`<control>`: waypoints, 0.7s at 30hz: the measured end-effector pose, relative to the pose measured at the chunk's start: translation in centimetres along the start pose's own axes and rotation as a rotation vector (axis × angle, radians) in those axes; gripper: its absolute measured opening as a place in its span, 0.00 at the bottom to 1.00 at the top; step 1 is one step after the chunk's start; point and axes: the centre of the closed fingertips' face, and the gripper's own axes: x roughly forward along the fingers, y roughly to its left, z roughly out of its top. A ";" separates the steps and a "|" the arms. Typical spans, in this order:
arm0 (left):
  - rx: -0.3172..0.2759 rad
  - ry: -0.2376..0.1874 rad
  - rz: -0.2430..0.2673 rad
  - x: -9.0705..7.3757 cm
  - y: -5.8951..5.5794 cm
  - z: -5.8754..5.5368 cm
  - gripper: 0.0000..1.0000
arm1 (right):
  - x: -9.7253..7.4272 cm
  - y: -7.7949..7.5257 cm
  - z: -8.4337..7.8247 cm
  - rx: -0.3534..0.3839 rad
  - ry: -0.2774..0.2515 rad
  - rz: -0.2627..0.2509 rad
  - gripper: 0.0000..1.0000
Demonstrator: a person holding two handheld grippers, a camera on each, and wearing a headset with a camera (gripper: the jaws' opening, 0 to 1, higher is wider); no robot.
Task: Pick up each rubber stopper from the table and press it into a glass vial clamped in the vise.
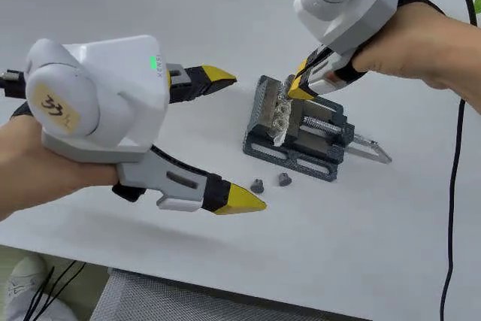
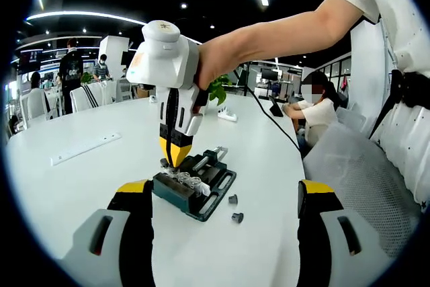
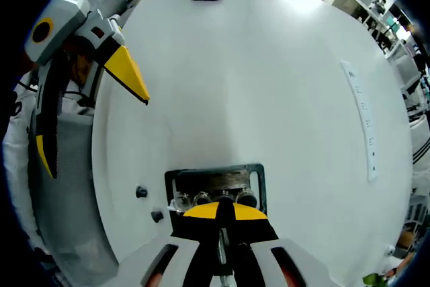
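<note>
The vise [image 1: 323,137] stands near the middle of the white bench [image 1: 376,246], with a row of glass vials [image 1: 279,116] upright in its grip. The right claw [image 1: 299,91] points down at the end of that row nearer the bench's far edge. Its yellow tips are closed together, and I cannot tell whether a stopper is pinched between them. 2 rubber stoppers [image 1: 257,184] lie loose on the bench just beside the vise, toward the near edge. The left claw [image 1: 231,137] hovers wide open, holding nothing, to the left of the vise.
</note>
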 end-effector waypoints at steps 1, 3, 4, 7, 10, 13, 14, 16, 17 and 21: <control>0.001 0.001 0.001 0.0 0.0 0.0 0.89 | 0.0 0.0 0.0 -0.001 -0.003 -0.002 0.00; 0.002 0.004 0.002 -0.1 -0.1 0.0 0.89 | -0.1 0.1 -0.1 -0.003 -0.012 -0.004 0.00; 0.003 0.006 0.002 -0.1 -0.1 0.0 0.89 | -0.1 0.1 -0.1 0.002 -0.017 -0.004 0.00; 0.006 0.009 0.003 -0.2 -0.2 0.0 0.89 | -0.2 0.2 -0.1 0.014 -0.035 -0.004 0.01; 0.008 0.011 0.008 -0.3 -0.2 0.1 0.89 | -0.3 0.3 0.0 0.023 -0.048 -0.006 0.01; 0.009 0.013 0.012 -0.3 -0.2 0.2 0.89 | -0.2 0.0 0.2 0.030 -0.060 -0.007 0.01; 0.009 0.015 0.013 -0.3 -0.2 0.2 0.89 | -0.2 0.0 0.1 0.032 -0.064 -0.007 0.01; 0.011 0.017 0.014 -0.4 -0.3 0.2 0.89 | -0.3 0.1 0.1 0.043 -0.076 -0.007 0.00; 0.010 0.017 0.015 -0.4 -0.3 0.2 0.89 | -0.3 0.0 0.1 0.048 -0.083 -0.008 0.00; 0.013 0.022 0.018 -0.4 -0.3 0.3 0.89 | -0.4 0.0 -0.1 0.058 -0.093 -0.020 0.02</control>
